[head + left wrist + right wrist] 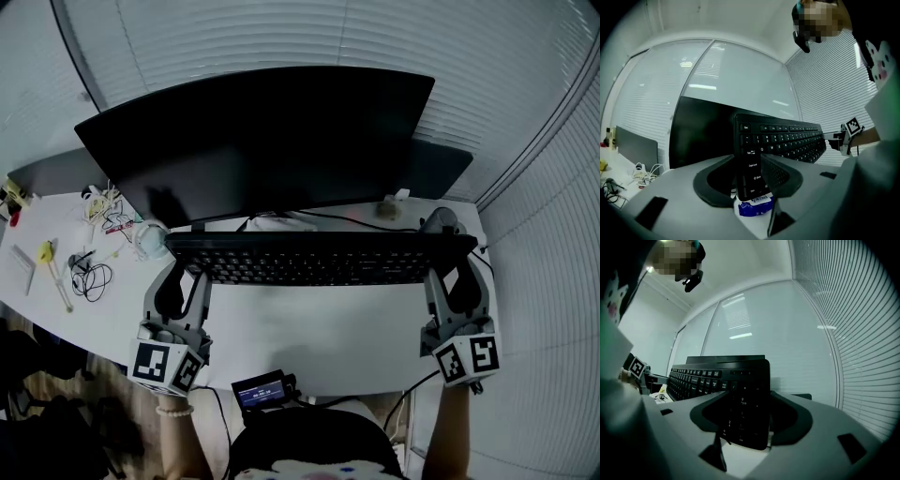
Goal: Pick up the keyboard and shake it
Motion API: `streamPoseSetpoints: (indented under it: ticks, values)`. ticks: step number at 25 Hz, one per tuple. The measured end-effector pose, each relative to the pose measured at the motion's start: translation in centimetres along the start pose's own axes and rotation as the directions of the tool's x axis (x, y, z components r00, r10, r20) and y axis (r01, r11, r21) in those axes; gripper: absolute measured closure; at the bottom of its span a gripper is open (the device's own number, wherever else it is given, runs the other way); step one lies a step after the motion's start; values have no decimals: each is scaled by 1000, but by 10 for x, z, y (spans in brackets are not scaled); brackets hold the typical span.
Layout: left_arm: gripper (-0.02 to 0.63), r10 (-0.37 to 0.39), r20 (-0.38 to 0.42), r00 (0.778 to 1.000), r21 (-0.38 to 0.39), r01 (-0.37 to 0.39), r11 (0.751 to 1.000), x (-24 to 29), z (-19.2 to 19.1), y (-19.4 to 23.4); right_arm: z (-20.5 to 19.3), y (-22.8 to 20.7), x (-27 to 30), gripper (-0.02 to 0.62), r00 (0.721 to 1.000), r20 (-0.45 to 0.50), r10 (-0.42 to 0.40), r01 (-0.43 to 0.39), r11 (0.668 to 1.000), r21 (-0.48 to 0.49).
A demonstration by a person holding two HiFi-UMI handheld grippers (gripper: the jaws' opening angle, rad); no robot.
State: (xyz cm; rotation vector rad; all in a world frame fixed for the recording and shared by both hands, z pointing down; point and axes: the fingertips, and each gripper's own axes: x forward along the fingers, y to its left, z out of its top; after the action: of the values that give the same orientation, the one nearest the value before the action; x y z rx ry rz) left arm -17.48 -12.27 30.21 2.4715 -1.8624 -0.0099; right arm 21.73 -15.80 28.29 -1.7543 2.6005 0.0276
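One black keyboard (319, 258) hung level just in front of the monitor (272, 141), above the white desk (309, 337). The left gripper (185, 272) clamped its left end and the right gripper (452, 272) its numpad end. Loose cables (89, 277) lay left of the monitor.

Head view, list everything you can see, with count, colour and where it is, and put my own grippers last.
keyboard: one, black, held up over the desk in front of the monitor
monitor: one, black, wide, behind the keyboard
desk: one, white, below the keyboard
cables: a tangle, black and white, desk's left part
small screen device: one, black, at the desk's near edge
blinds: white, behind and at the right
left gripper: one, grey, closed on the keyboard's left end
right gripper: one, grey, closed on the keyboard's right end
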Motion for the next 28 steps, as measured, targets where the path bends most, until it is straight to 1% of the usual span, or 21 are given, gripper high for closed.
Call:
streamPoseSetpoints:
  ticks: [3,4,8,11,14,18,21,25,28]
  values:
    - [431,20,5,1000,25,-20,999,-4,6,2,13,2,-4,314,998,57,-3,4,1000,-16]
    - [431,20,19,1000,29,-21,999,-5,10,1,18,2,-6,314,997,72,-4,6,1000,-20]
    - [431,-5,132,991,84,-6,996,-7,40,-2,39,3,-12,314,992,125,-7,11,999,-31]
    - [431,-13,180,984,112,-8,994,-9,58,-3,54,3,-16,314,985,171,-15,22,999,-38]
    - [431,-17,203,979,103,-4,995,-12,70,-6,65,5,-19,314,980,201,-19,28,999,-41]
    - [431,-11,234,972,127,-19,992,-14,79,-4,71,7,-22,313,975,222,-22,32,999,-42]
    - [431,-34,265,964,98,8,995,-12,87,-9,73,7,-23,314,975,219,-27,37,998,-42]
    - [431,-39,254,966,90,16,996,-12,85,-9,71,7,-25,314,977,210,-30,38,999,-38]
    - [431,-15,203,979,106,-7,994,-11,72,-2,66,7,-22,314,981,189,-28,35,999,-32]
